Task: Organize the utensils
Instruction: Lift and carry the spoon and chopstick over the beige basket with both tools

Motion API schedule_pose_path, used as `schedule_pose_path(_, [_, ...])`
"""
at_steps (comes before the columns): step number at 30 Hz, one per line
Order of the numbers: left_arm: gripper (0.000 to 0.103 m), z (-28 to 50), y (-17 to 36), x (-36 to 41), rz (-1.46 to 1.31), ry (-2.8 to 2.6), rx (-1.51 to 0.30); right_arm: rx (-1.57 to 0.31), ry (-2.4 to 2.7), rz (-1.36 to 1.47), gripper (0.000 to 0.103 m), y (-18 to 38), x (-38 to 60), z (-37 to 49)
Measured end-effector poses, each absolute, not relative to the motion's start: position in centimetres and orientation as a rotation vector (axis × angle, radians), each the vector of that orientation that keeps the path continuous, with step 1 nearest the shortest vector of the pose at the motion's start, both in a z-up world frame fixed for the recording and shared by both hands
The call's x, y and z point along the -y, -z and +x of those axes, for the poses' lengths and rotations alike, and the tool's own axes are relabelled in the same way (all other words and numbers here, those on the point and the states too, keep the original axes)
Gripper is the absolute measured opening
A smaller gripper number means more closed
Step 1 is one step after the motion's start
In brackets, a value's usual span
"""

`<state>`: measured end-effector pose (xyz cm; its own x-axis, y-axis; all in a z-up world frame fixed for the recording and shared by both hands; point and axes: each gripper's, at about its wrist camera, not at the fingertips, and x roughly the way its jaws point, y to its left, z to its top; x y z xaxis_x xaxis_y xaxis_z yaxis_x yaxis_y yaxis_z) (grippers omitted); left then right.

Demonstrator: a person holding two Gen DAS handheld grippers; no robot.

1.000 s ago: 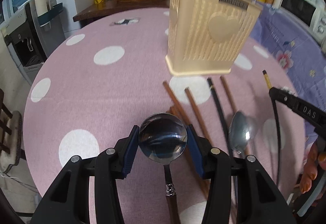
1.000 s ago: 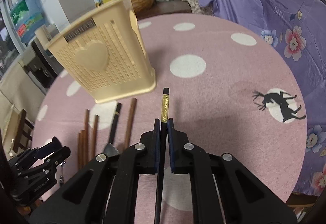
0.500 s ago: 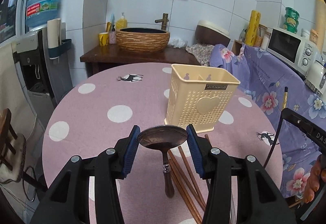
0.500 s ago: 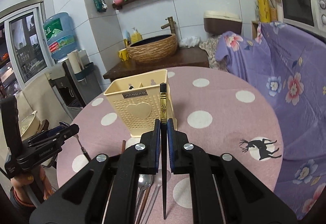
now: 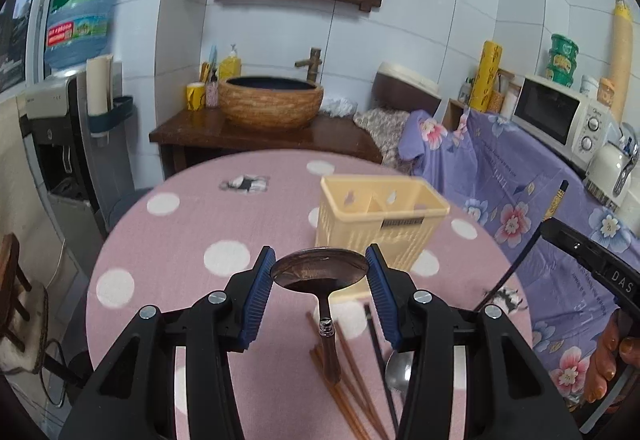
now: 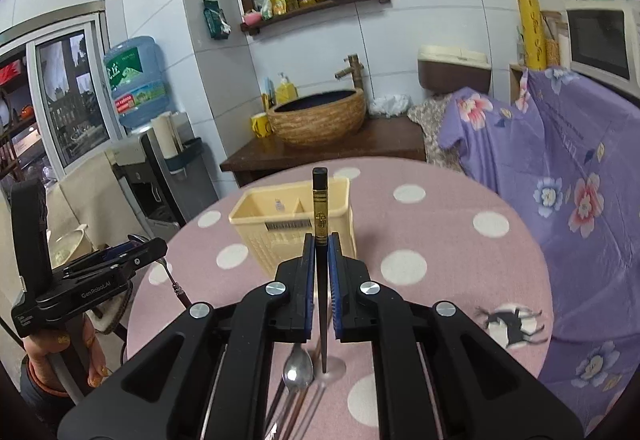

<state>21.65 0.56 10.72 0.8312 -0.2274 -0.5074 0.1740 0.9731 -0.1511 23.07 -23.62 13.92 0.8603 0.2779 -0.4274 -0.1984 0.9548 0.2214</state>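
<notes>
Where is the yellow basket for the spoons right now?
The yellow basket stands on the pink dotted table, just past the spoon held by the left gripper; the right wrist view shows it behind the black chopstick.

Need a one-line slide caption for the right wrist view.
Right hand-held gripper holds a black chopstick upright before the cream utensil caddy on the polka-dot table.

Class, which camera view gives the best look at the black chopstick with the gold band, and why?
The right wrist view: the black chopstick stands upright and central, clamped by the right gripper, gold band clear. The left wrist view shows it only as a thin, curved line near the frame's right edge.
</notes>
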Motion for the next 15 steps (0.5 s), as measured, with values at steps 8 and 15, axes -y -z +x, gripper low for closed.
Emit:
schedule_pose_path(8, [0.047,25.6,-19.8,0.4,-0.128,0.228,-0.421,-0.32,-0.242,0.184,0.008,-24.2,23.3,26.6])
schedule_pose_path(15, [0.047,31.0,-19.9,2.6,-0.132,0.173,-0.429,-0.296,-0.162,0.176,0.008,-26.6,22.1,31.8])
